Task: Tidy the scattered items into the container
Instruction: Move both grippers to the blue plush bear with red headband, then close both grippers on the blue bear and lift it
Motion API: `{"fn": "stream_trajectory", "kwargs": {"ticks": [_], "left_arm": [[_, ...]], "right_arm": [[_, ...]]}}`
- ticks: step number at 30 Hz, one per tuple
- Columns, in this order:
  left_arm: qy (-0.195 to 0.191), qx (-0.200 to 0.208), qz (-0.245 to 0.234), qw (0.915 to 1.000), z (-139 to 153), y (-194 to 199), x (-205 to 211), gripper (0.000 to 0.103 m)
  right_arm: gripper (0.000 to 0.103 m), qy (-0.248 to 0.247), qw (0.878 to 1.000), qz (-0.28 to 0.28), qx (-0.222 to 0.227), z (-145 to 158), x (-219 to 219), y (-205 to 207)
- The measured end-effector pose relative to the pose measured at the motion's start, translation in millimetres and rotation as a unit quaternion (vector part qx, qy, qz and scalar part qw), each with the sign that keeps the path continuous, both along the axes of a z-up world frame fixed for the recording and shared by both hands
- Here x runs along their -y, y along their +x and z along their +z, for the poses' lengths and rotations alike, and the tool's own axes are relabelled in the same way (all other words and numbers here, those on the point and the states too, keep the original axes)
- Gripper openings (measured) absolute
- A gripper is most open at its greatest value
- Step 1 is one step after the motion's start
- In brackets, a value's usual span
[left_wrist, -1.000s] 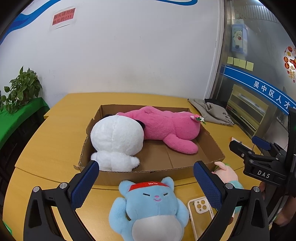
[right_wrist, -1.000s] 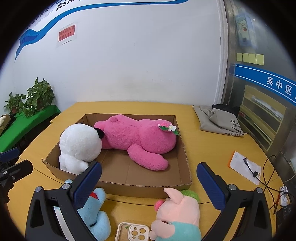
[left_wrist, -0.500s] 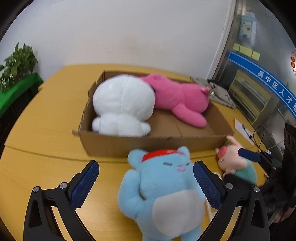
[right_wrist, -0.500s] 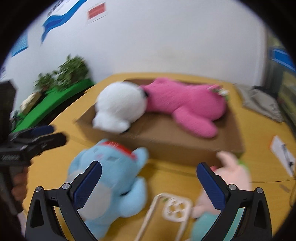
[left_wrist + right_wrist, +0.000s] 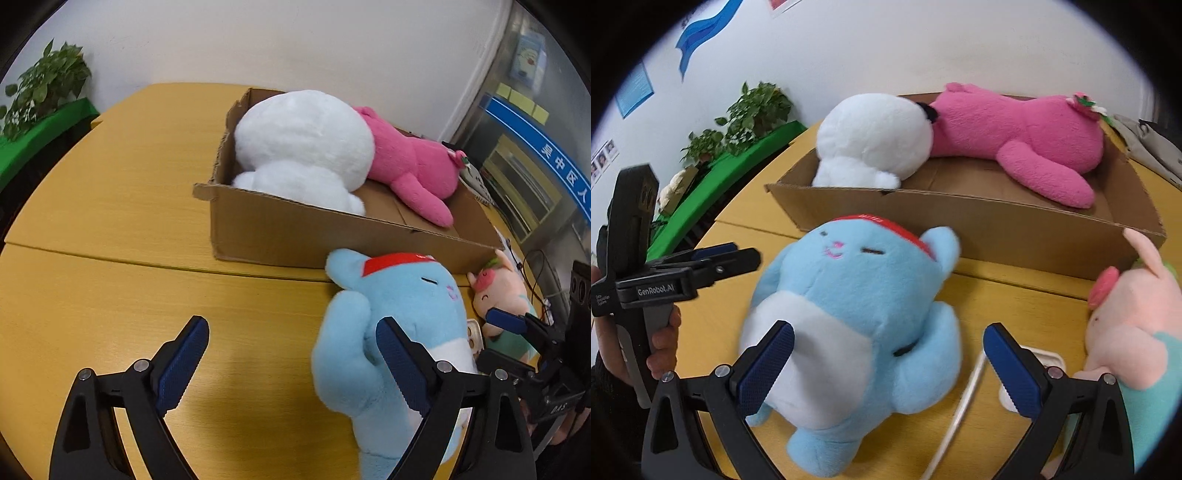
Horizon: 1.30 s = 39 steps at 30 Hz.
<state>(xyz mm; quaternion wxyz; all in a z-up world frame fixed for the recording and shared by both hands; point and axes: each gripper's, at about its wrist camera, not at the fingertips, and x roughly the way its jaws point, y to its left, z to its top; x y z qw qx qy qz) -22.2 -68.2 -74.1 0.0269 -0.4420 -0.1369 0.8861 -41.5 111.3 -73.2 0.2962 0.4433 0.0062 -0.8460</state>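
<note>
A light blue plush with a red headband (image 5: 399,332) (image 5: 857,314) lies on its back on the yellow table in front of the cardboard box (image 5: 295,236) (image 5: 997,221). The box holds a white plush (image 5: 303,147) (image 5: 871,144) and a pink plush (image 5: 413,166) (image 5: 1015,133). A pink pig plush (image 5: 502,291) (image 5: 1137,325) lies right of the blue one. My left gripper (image 5: 291,365) is open, just left of the blue plush. My right gripper (image 5: 890,365) is open, its jaws on either side of the blue plush's belly.
A white phone case (image 5: 1030,365) lies on the table between the blue and pig plush. Potted plants (image 5: 44,88) stand on a green shelf at the left. A grey bag (image 5: 1148,144) lies behind the box on the right.
Both grippers have dropped lower and closer to the blue plush. The left view swung left, so the plush now sits at its right jaw. The right gripper moved left over the plush.
</note>
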Motion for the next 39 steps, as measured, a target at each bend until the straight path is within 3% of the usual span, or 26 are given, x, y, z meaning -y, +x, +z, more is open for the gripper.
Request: {"fn": "stream_trajectory", "kwargs": {"ticks": [1,3,7,14,19,26,28,32,35,36,39], "left_arm": [[0.000,0.006,-0.008,0.9999,-4.4,-3.2,-1.4,0.094],[-0.014,0.023,-0.034,0.9991,-15.3,-9.9,-10.6,0.078],[-0.049,0.059,-0.078,0.9940,-37.1,-17.4,-32.6,0.016],[-0.036,0.055,-0.070,0.9954,-38.3,-9.5,-21.4,0.014],[-0.010,0.054,-0.054,0.9971,-42.8,-6.3,-9.8,0.014],[-0.014,0.043,-0.033,0.9984,-44.2,-1.4,-8.2,0.012],[-0.018,0.044,-0.030,0.9984,-42.7,-0.1,-8.2,0.011],[-0.032,0.040,-0.030,0.9982,-35.4,-0.9,-12.3,0.005],[-0.019,0.022,-0.032,0.9991,-22.4,0.0,-15.7,0.000],[-0.025,0.014,-0.030,0.9991,-16.0,0.6,-17.2,0.000],[-0.042,-0.004,-0.032,0.9986,1.4,-0.6,-24.4,0.000]], "right_arm": [[0.102,-0.001,1.000,-0.008,0.004,-0.7,-4.8,-1.0],[0.102,0.000,1.000,-0.016,0.014,-3.9,-11.8,-2.7],[0.101,0.011,0.998,-0.038,0.046,-21.2,-22.5,-7.3],[0.100,0.012,0.997,-0.042,0.056,-27.9,-19.7,-7.2],[0.095,0.038,0.998,-0.025,0.045,-25.6,3.2,-10.3],[0.087,0.023,0.997,-0.018,0.068,-32.8,17.6,-18.9],[0.079,0.003,0.996,-0.011,0.085,-37.5,19.7,-24.2],[0.036,-0.022,0.996,0.021,0.089,-39.3,30.3,-23.4],[0.032,-0.022,0.996,0.038,0.075,-34.6,37.1,-15.4],[0.027,-0.032,0.995,0.042,0.081,-34.4,35.7,-15.1],[0.025,-0.056,0.994,0.051,0.084,-31.0,29.8,-13.6]]}}
